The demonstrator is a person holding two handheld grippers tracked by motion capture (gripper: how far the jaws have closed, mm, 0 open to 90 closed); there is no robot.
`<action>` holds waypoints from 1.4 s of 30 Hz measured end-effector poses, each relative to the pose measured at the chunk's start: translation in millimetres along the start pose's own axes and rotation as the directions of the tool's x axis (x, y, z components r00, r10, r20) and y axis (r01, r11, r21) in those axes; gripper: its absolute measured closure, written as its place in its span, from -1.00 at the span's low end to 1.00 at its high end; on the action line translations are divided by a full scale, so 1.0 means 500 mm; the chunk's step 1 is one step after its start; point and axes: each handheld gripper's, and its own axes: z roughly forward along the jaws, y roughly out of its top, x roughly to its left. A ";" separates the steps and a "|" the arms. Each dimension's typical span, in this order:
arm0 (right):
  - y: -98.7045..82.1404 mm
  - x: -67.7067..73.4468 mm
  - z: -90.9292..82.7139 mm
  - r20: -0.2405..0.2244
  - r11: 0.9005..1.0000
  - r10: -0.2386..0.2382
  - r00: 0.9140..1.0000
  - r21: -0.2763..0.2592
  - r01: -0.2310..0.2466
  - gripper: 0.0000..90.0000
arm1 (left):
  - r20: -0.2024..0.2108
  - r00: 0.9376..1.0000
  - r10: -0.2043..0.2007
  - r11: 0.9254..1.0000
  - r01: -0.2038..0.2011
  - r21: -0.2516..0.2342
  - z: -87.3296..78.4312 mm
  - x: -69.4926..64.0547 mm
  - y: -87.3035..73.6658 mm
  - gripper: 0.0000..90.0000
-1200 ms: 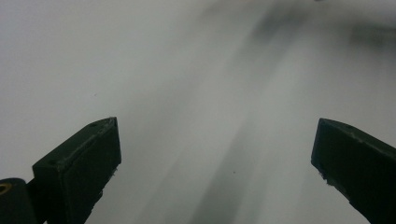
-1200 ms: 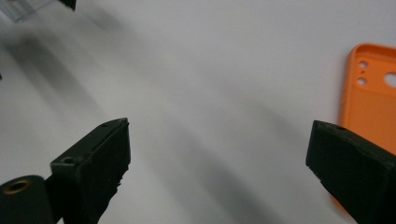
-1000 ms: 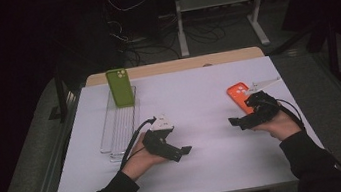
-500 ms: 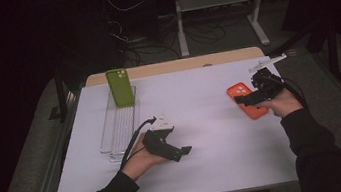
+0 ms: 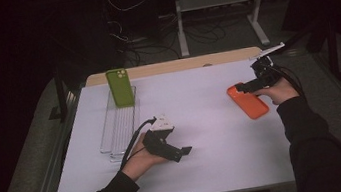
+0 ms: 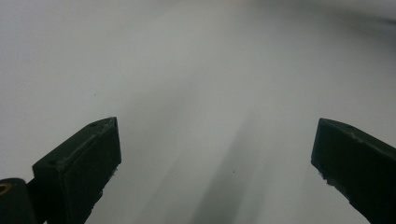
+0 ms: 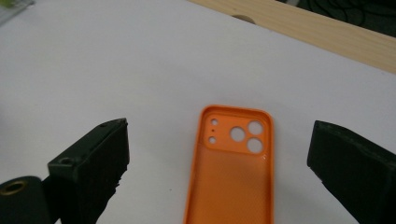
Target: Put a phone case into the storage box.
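Right claw [image 7: 219,154] hovering with jaws apart over orange phone case [image 7: 231,172] lying flat at right of frame on white worktop [image 5: 201,117], left claw [image 5: 179,151] resting at lower centre, jaws apart, gripping nothing.

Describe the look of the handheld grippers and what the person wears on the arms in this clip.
Both arms are in dark long sleeves. The left gripper is black with a grey three-cornered plate on top and a black cable trailing back. The right gripper is black too. Each has two blocky black fingers.
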 end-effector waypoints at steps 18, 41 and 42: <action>-0.027 -0.025 0.037 0.073 0.995 0.085 0.994 0.038 -0.088 -0.92 | -0.003 1.000 0.002 1.000 -0.002 0.001 0.000 -0.002 0.000 -0.98; -0.104 -0.017 0.118 0.073 0.972 0.100 0.992 0.205 -0.113 -0.88 | -0.003 1.000 0.003 1.000 -0.003 0.003 0.000 -0.002 0.000 -0.98; -0.106 -0.017 0.119 0.066 0.971 0.100 0.993 0.212 -0.112 -0.88 | -0.004 1.000 0.003 1.000 -0.003 0.002 0.000 -0.002 0.000 -0.98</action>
